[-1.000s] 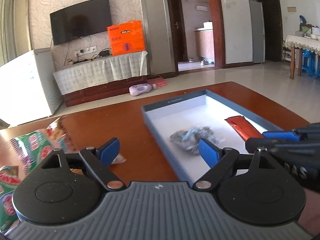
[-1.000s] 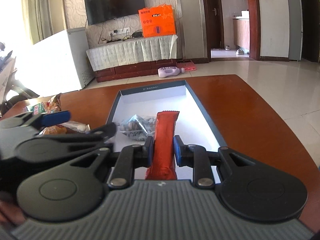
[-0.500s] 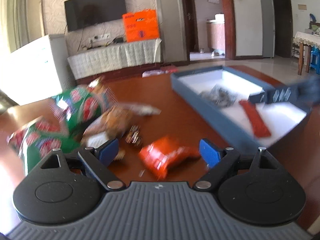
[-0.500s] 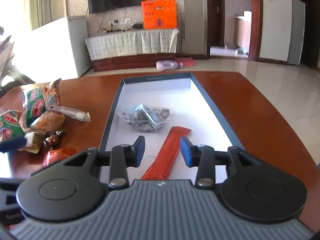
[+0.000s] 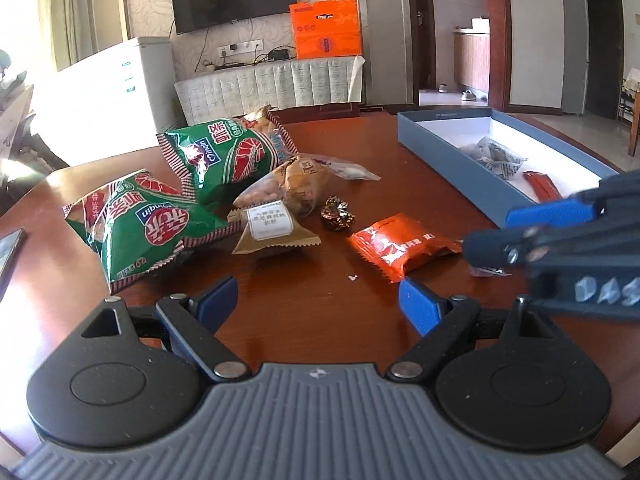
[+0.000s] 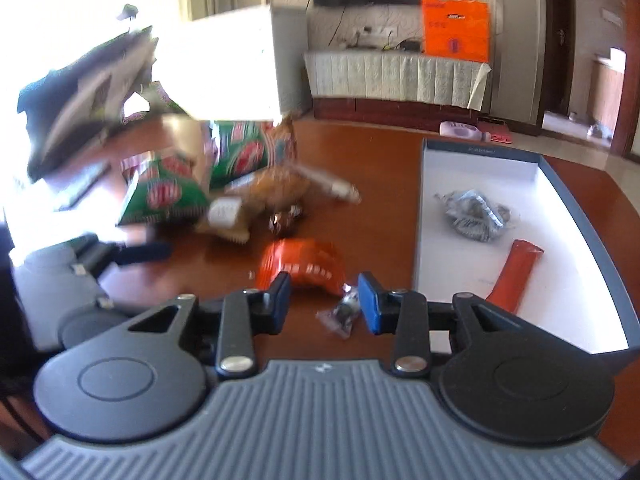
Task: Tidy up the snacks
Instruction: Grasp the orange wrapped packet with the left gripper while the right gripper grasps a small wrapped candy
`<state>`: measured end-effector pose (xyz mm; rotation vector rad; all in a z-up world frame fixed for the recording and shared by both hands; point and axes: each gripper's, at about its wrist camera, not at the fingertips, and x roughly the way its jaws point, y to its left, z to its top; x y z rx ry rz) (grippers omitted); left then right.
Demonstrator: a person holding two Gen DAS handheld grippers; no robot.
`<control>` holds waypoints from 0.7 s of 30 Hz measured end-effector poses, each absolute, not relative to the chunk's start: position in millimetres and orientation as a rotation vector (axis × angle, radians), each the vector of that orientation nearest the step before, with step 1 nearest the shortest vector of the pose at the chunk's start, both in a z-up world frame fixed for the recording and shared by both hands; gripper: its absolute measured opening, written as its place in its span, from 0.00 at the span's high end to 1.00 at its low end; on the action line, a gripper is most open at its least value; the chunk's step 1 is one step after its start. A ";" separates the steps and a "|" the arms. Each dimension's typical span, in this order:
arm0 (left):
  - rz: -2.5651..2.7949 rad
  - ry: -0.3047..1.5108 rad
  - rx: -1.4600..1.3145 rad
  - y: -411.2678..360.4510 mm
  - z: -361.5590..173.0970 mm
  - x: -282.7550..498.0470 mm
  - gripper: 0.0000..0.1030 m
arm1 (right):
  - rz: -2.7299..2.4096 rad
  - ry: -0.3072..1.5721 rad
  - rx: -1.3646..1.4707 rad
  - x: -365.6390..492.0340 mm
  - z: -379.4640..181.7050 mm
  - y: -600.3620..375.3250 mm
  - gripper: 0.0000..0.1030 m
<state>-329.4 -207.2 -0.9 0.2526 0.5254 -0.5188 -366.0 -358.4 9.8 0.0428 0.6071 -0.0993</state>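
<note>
A blue box [image 5: 448, 156] with a white inside [image 6: 568, 280] holds a clear candy bag [image 6: 474, 212] and a red stick pack [image 6: 516, 276]. On the brown table lie two green shrimp-chip bags [image 5: 160, 216], a tan peanut bag [image 5: 280, 196], a foil candy [image 5: 338, 212] and an orange packet [image 5: 400, 246], also in the right wrist view [image 6: 304, 264]. My left gripper [image 5: 318, 300] is open and empty, near the orange packet. My right gripper [image 6: 324, 300] is open just before the orange packet, with a small clear wrapper [image 6: 344, 312] between its fingers.
A phone [image 5: 10, 248] lies at the table's left edge. The right gripper's body [image 5: 560, 236] crosses the left wrist view on the right. Behind the table stand a white freezer [image 5: 112, 92] and a TV bench [image 5: 272, 88].
My right gripper let go of the red stick pack in the box, opened and swung left to the orange packet. My left gripper swung left from the box to the snack pile.
</note>
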 end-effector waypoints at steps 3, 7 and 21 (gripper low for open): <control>-0.522 0.537 0.253 -206.7 -1.1 -327.9 0.12 | -0.151 0.634 0.064 -357.4 5.6 -362.8 0.63; -0.532 0.553 0.257 -208.5 -2.4 -325.2 0.12 | -0.165 0.656 0.047 -353.4 -1.4 -363.3 0.76; -0.800 0.565 0.289 -221.8 -0.9 -315.9 0.12 | -0.242 0.688 0.031 -372.5 -4.2 -385.9 0.87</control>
